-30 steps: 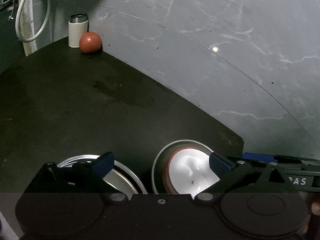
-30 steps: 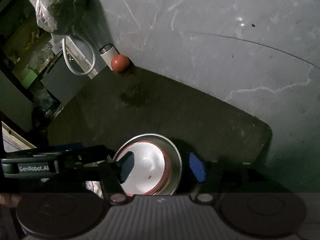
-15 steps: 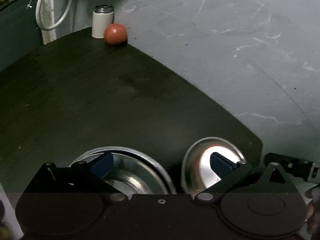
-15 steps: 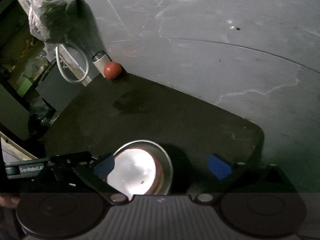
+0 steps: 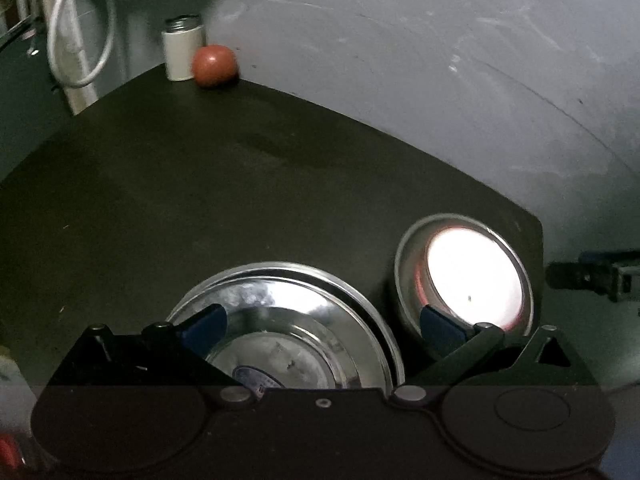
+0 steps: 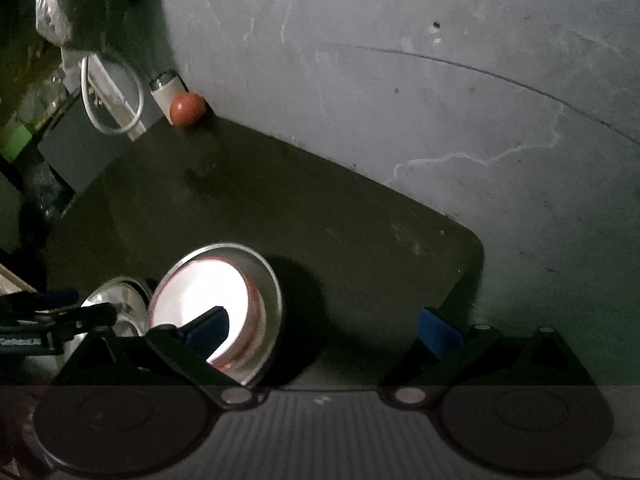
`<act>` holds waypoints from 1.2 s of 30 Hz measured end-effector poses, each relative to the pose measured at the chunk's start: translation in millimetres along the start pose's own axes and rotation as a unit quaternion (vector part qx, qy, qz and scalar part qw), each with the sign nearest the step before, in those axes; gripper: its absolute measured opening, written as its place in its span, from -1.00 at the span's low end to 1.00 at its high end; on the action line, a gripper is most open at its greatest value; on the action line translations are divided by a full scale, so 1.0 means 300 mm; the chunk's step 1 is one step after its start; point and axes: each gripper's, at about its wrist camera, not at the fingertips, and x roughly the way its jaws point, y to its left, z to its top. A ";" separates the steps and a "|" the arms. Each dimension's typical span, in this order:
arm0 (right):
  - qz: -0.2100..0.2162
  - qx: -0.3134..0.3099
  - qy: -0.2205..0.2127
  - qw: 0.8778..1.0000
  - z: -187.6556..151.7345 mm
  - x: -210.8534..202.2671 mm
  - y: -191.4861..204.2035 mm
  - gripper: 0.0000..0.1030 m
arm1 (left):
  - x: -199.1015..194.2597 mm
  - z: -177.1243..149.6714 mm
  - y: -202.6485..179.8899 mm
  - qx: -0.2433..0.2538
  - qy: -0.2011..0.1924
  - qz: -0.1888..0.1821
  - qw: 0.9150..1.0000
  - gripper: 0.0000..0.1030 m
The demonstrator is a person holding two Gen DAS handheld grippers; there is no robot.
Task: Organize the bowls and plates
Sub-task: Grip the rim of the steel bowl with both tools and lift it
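Grey cracked wall behind; dark table [image 5: 200, 200] with a rounded corner at right. Far corner: white can [image 5: 182, 50] and red ball [image 5: 214, 65], touching or nearly so.

Two stacks sit side by side on the near table. Left: steel plates [image 5: 296, 320], shallow, at least two nested rims visible. Right: small steel bowl [image 5: 404, 280] with a red-rimmed white bowl [image 5: 472, 276] nested inside.

Left tongs [image 5: 322, 322] spread wide over the plates, holding nothing. Right tongs [image 6: 324, 326] equally wide, empty; one pad is over the white bowl, the other out near the table edge.

Handling, judged: steel pieces light, rigid, slick at the rim. Thin lips suit a pinch across the rim wall, one pad inside, one outside. White bowl looks like ceramic or melamine, possibly chippable; lift straight up to clear the steel bowl.

Orientation: all pieces upright, mouths up. Round, so no long axis; symmetry axis vertical. Any rim point serves equally.
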 end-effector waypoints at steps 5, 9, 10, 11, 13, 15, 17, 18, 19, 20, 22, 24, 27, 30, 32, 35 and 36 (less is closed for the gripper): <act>0.005 -0.022 0.012 1.000 -0.023 0.003 -0.005 0.99 | 0.005 0.021 -0.004 0.043 0.002 -0.013 0.999 0.99; 0.010 -0.031 0.023 0.999 -0.048 0.011 -0.006 0.99 | 0.030 0.050 -0.030 0.078 0.020 -0.002 0.997 0.99; 0.010 -0.032 0.024 0.999 -0.053 0.014 -0.005 0.99 | 0.040 0.055 -0.034 0.085 0.025 -0.001 0.996 0.99; 0.010 -0.033 0.025 0.999 -0.057 0.014 -0.005 0.99 | 0.047 0.058 -0.038 0.090 0.029 0.000 0.995 0.99; 0.010 -0.034 0.027 0.999 -0.065 0.016 -0.005 0.99 | 0.067 0.065 -0.048 0.109 0.039 0.010 0.993 0.99; 0.008 -0.038 0.029 0.999 -0.068 0.018 -0.004 0.99 | 0.078 0.072 -0.056 0.130 0.041 0.021 0.991 0.99; 0.006 -0.040 0.029 0.999 -0.071 0.022 -0.006 0.99 | 0.087 0.082 -0.058 0.145 0.045 0.016 0.988 0.99; 0.006 -0.040 0.030 0.999 -0.072 0.024 -0.006 0.99 | 0.091 0.087 -0.058 0.153 0.047 0.013 0.987 0.99; 0.006 -0.040 0.030 0.999 -0.071 0.026 -0.004 0.99 | 0.097 0.094 -0.059 0.162 0.049 0.012 0.986 0.99; 0.005 -0.040 0.030 0.999 -0.069 0.029 -0.001 0.99 | 0.103 0.101 -0.064 0.171 0.052 0.011 0.984 0.98; 0.002 -0.039 0.030 0.999 -0.067 0.034 0.000 0.99 | 0.117 0.117 -0.076 0.189 0.056 0.006 0.980 0.98; 0.000 -0.036 0.029 0.999 -0.065 0.037 0.000 0.99 | 0.132 0.131 -0.089 0.206 0.062 0.000 0.977 0.98; -0.002 -0.035 0.029 0.999 -0.064 0.044 0.002 0.99 | 0.156 0.143 -0.113 0.235 0.069 0.005 0.970 0.98; -0.004 -0.033 0.029 0.999 -0.063 0.048 0.006 0.99 | 0.174 0.154 -0.122 0.253 0.070 0.009 0.965 0.98; -0.006 -0.033 0.029 0.999 -0.064 0.048 0.009 0.97 | 0.179 0.158 -0.131 0.266 0.067 0.010 0.962 0.96; 0.000 -0.031 0.029 0.999 -0.065 0.052 0.012 0.82 | 0.182 0.163 -0.135 0.273 0.066 -0.002 0.960 0.82; 0.004 -0.029 0.030 0.999 -0.066 0.054 0.013 0.75 | 0.182 0.165 -0.133 0.271 0.066 -0.009 0.960 0.73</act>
